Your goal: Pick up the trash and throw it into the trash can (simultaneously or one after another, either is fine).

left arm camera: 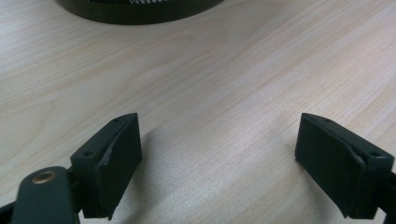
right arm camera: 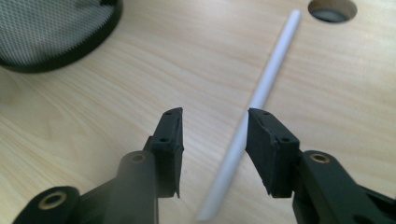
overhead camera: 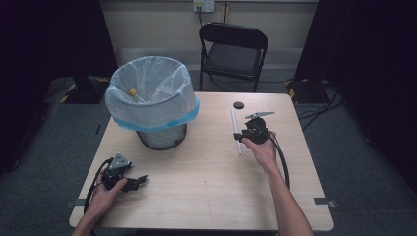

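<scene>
The right tongs (right arm camera: pixel 214 140) are held half open around a white tube (right arm camera: pixel 261 98) lying flat on the desk (overhead camera: pixel 196 167), not yet pressed; it is judged light, stiff, slippery, best gripped mid-length, while the left tongs (left arm camera: pixel 219 158) are kept wide

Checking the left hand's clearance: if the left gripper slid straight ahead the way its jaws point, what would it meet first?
Probably the base of the black mesh wastebasket lined with a clear plastic bag. Bare light wooden table lies between it and the open left gripper, though depth is hard to judge.
</scene>
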Available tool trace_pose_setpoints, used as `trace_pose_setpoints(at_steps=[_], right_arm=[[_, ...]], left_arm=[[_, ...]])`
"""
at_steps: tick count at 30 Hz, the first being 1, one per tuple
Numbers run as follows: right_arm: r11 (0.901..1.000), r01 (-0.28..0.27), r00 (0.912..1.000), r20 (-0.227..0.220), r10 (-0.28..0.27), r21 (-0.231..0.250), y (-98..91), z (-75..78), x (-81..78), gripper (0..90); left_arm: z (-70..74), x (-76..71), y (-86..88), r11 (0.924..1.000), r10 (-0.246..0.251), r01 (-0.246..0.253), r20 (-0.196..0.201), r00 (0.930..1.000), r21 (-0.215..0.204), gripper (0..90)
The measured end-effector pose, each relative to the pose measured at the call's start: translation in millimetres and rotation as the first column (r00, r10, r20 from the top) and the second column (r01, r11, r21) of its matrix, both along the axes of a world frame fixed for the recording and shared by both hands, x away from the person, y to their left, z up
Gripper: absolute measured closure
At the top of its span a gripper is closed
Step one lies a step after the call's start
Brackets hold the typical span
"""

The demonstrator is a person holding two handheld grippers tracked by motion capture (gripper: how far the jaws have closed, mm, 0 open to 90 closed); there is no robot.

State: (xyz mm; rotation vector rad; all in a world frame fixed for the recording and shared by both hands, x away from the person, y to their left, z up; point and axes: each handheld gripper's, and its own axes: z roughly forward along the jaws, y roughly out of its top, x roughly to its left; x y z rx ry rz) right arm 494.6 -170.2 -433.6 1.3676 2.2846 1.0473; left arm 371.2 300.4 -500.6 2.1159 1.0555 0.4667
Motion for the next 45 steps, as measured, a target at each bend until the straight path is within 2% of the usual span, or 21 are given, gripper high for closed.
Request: trace_pose_setpoints(at_steps=[2, 6, 9, 10, 15, 18, 22, 24, 25, 26, 28, 34, 41, 45], right_arm=[[1.0, 0.0, 1.0, -0.003, 0.0, -0.006, -0.7, -2.4, -0.1, 56.3], [0.9995, 0.004, 0.9995, -0.03, -0.005, -0.032, -3.8, -17.6, -0.4, 55.4], [0.9993, -0.003, 0.999, -0.045, 0.002, -0.038, -4.5, -24.2, 0.0, 58.4], [0.9983, 0.0, 0.9991, -0.042, -0.002, -0.057, -4.1, -25.9, 0.0, 59.6], [0.9989, -0.016, 0.9985, -0.053, 0.013, -0.044, -2.0, -31.0, 1.8, 63.1], [0.9964, -0.021, 0.9981, -0.059, 0.017, -0.082, 1.5, -34.0, 2.5, 66.0], [0.9941, -0.019, 0.9975, -0.07, 0.012, -0.107, 5.2, -37.5, 2.7, 67.2], [0.9878, -0.025, 0.9963, -0.085, 0.013, -0.153, 8.5, -42.4, 2.7, 69.6], [0.9878, -0.025, 0.9963, -0.085, 0.013, -0.153, 8.5, -42.4, 2.7, 69.6], [0.9844, -0.025, 0.9977, -0.067, 0.013, -0.174, 10.0, -43.7, 1.6, 69.7], [0.9838, -0.019, 0.9975, -0.07, 0.006, -0.178, 9.8, -43.3, 2.0, 72.3], [0.981, 0.003, 0.9946, -0.101, -0.023, -0.194, 13.1, -40.7, 5.1, 79.1], [0.9772, 0.013, 0.9905, -0.131, -0.041, -0.212, 16.2, -37.9, 8.0, 80.6], [0.9773, 0.021, 0.9908, -0.126, -0.049, -0.211, 16.9, -38.3, 7.7, 80.9]], left_arm=[[-0.1, 0.1, 0.1, 1.0, -0.003, 0.003, -0.001, 1.0, -0.002, 14.1], [-0.2, 0.2, 0.1, 1.0, -0.003, 0.003, 0.001, 1.0, -0.005, 14.1], [-0.2, 0.1, 0.1, 1.0, -0.003, 0.003, 0.001, 1.0, -0.004, 14.1], [-0.2, 0.1, 0.1, 1.0, -0.003, 0.003, 0.001, 1.0, -0.004, 14.1], [-0.2, 0.1, 0.1, 1.0, -0.003, 0.003, 0.001, 1.0, -0.004, 14.1], [-0.2, 0.1, 0.1, 1.0, -0.002, 0.002, 0.001, 1.0, -0.004, 14.1], [-0.2, 0.2, 0.2, 1.0, -0.004, 0.004, 0.0, 1.0, -0.004, 14.1], [-0.2, 0.1, 0.1, 1.0, -0.003, 0.003, 0.0, 1.0, -0.005, 14.1], [-0.2, 0.1, 0.1, 1.0, -0.003, 0.003, 0.0, 1.0, -0.005, 14.1], [-0.2, 0.1, 0.2, 1.0, -0.004, 0.004, 0.0, 1.0, -0.005, 14.1], [-0.1, 0.0, 0.0, 1.0, 0.0, 0.0, 0.001, 1.0, -0.001, 14.1], [-0.2, 0.1, 0.1, 1.0, -0.003, 0.003, 0.0, 1.0, -0.004, 14.1], [-0.1, 0.1, 0.1, 1.0, -0.003, 0.003, 0.0, 1.0, -0.003, 14.1], [-0.2, 0.1, 0.1, 1.0, -0.002, 0.002, 0.0, 1.0, -0.004, 14.1]])
